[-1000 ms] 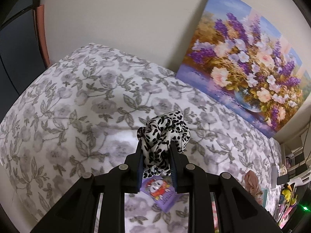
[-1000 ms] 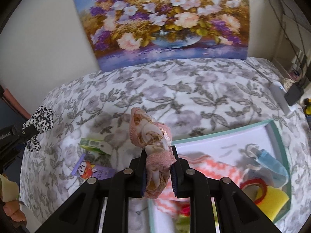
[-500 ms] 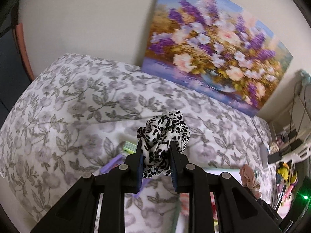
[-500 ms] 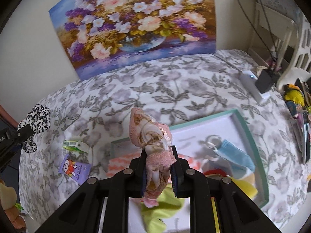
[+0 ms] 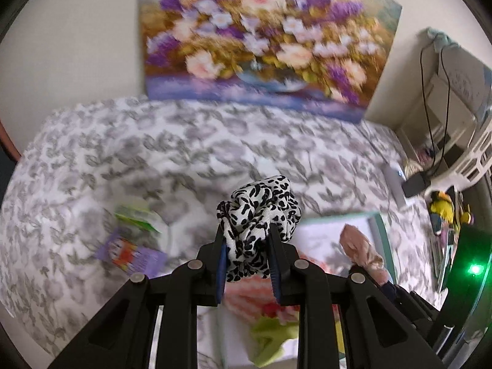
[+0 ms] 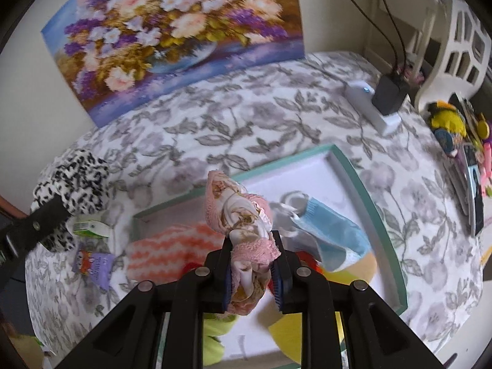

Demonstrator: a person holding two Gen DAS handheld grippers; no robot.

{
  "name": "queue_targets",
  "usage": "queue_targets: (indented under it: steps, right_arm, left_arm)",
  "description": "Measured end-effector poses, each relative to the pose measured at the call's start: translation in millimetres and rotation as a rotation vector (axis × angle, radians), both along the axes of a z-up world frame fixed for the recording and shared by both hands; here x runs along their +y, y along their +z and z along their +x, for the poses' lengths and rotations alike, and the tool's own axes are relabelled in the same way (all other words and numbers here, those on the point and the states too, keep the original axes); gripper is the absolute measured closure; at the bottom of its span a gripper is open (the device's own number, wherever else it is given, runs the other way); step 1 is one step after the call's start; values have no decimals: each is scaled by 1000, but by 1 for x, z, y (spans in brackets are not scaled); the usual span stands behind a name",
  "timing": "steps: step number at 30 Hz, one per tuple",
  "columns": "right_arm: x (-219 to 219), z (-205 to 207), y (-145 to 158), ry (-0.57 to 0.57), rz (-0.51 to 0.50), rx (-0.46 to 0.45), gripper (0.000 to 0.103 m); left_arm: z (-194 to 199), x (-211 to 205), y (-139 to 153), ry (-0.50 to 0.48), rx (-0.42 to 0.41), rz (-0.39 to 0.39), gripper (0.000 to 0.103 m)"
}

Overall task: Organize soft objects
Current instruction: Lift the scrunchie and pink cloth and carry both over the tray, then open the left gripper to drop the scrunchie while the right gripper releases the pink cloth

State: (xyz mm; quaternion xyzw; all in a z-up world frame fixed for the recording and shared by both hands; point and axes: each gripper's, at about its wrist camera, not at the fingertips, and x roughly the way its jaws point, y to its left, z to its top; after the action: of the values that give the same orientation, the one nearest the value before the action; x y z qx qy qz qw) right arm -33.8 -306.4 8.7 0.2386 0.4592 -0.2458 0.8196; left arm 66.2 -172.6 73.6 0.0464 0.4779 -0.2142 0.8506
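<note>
My left gripper (image 5: 246, 246) is shut on a black-and-white spotted scrunchie (image 5: 261, 212), held in the air above the near left end of the tray. It also shows in the right wrist view (image 6: 73, 178). My right gripper (image 6: 252, 255) is shut on a pink floral scrunchie (image 6: 240, 212), held above the white tray with a teal rim (image 6: 366, 190). The pink scrunchie shows in the left wrist view (image 5: 363, 246) too. In the tray lie an orange-and-white zigzag cloth (image 6: 172, 246), a blue face mask (image 6: 332, 230), a lime green cloth (image 6: 215, 338) and yellow items (image 6: 286, 332).
The tray sits on a grey floral tablecloth (image 6: 246, 117). A purple packet (image 6: 95, 261) and a green packet (image 6: 89, 224) lie left of the tray. A flower painting (image 6: 172, 30) leans on the wall. A white device (image 6: 369, 104), black adapter and clutter stand at the right.
Both grippers have swung right and come closer together over the tray, each still holding its scrunchie. The left view now shows the tray and the pink scrunchie.
</note>
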Motion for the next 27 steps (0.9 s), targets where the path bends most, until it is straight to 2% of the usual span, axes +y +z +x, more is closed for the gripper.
queue_targets:
  steps: [8,18,27]
  right_arm:
    - [-21,-9,-26,-43,43,47,80]
    - [-41,-13,-51,-62,76,71,80]
    - [-45,-10,-56,-48,77,80,79]
  left_arm:
    - [-5,-28,-40,-35,137,-2,78]
    - [-10,-53,-70,-87,203,29,78]
    - [-9,-64,-95,-88,233,73,77]
